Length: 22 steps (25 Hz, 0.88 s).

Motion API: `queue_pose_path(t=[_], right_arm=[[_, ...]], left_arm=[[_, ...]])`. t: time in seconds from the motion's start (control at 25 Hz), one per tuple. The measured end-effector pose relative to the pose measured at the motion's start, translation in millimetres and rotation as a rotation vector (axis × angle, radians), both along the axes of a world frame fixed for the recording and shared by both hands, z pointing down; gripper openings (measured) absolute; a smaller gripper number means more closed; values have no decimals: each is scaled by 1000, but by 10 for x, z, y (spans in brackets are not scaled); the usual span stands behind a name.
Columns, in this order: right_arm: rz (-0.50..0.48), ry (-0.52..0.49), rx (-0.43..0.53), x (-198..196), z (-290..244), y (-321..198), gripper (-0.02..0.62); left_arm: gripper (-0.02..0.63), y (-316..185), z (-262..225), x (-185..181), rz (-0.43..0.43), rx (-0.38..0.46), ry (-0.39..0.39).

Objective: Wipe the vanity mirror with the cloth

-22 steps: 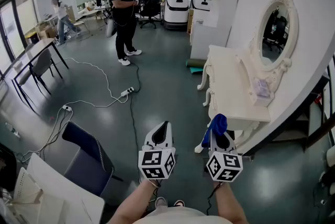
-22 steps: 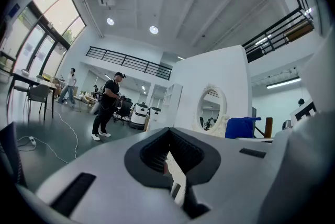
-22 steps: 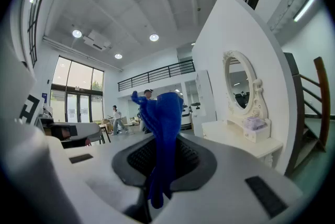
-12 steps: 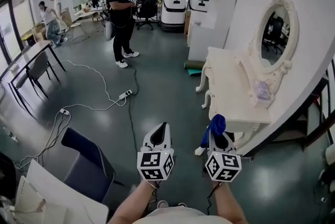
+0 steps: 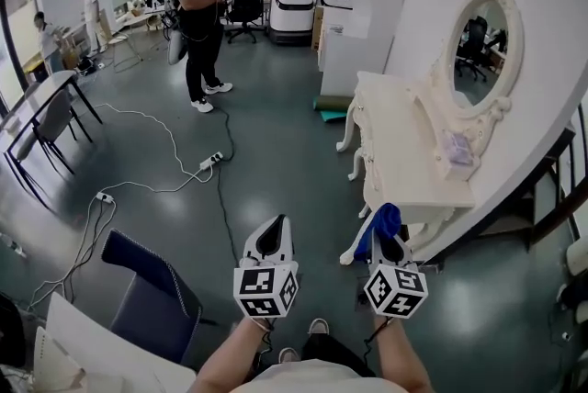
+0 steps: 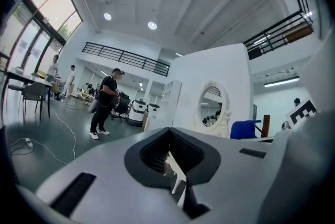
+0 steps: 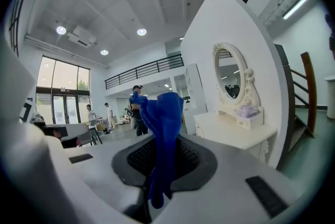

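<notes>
The cloth (image 5: 384,221) is bright blue; the vanity mirror (image 5: 480,42) frame and the table (image 5: 395,143) are white; the floor (image 5: 276,152) is dark grey-green.

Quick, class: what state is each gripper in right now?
Left gripper: closed, nothing held.
Right gripper: closed on the blue cloth.

no readable text, brand or number anywhere. only square black-and-white marker patterns — on the cube of the left gripper (image 5: 274,238) and of the right gripper (image 5: 388,241) — carrying no letters or digits.
</notes>
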State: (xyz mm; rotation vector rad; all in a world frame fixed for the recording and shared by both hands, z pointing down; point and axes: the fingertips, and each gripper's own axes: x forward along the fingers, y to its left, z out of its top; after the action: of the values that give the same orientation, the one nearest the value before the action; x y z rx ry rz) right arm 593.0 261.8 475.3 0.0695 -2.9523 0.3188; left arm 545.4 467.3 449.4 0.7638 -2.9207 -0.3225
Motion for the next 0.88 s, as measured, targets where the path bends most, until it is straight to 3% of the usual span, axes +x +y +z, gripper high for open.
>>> queue_pose_path(t=[0.4, 0.88], right_arm=[[34, 21, -12, -563, 164, -275, 64], [32, 39, -6, -1921, 99, -991, 64]], left_arm=[[5, -86, 163, -557, -13, -25, 16], [5, -765, 14, -1902, -16, -27, 0]])
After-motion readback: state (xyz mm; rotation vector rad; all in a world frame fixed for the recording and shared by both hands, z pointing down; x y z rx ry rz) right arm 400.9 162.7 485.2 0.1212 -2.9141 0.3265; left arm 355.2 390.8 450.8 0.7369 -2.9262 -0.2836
